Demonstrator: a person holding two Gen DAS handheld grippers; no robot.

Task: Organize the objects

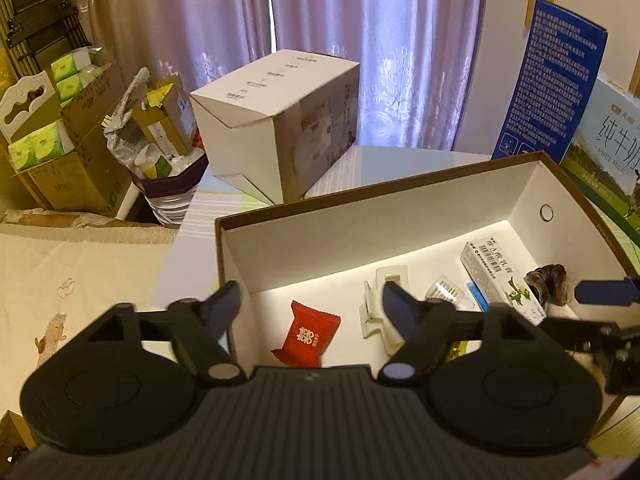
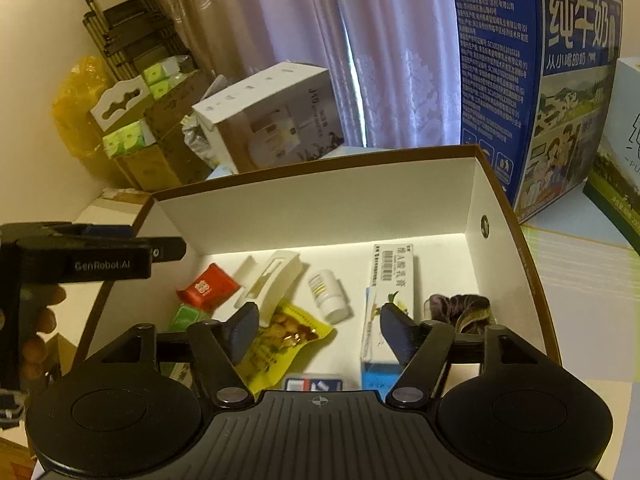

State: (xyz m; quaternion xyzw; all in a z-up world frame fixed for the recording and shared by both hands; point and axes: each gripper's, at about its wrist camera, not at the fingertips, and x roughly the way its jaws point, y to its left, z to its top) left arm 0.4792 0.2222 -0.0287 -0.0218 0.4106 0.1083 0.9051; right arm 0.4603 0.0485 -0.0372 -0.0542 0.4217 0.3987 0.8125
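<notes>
My left gripper (image 1: 312, 306) is hanging over the near left corner of the box (image 1: 360, 194), jaws spread wide and gripping nothing; the red candy (image 1: 308, 334) is lying on the box floor in the gap below them. Just beside it a cream hair clip (image 1: 380, 300) is resting, partly behind my right-hand finger in that view. My right gripper (image 2: 318, 330) is hovering over the middle of the same box, jaws likewise released and empty. Under them a yellow snack bag (image 2: 280, 340) is lying, with a small white bottle (image 2: 330, 292) on its side just beyond it and a white tube carton (image 2: 390, 276) next to that. A dark hair tie (image 2: 460, 308) is sitting toward the right wall. A green packet (image 2: 186, 316) is peeking out near the candy (image 2: 208, 288). Behind the box a white carton (image 1: 280, 120) and a blue milk case (image 2: 532, 80) are standing on the table (image 2: 580, 280). Fingers (image 2: 42, 320) are showing at the left gripper's handle in the right view
</notes>
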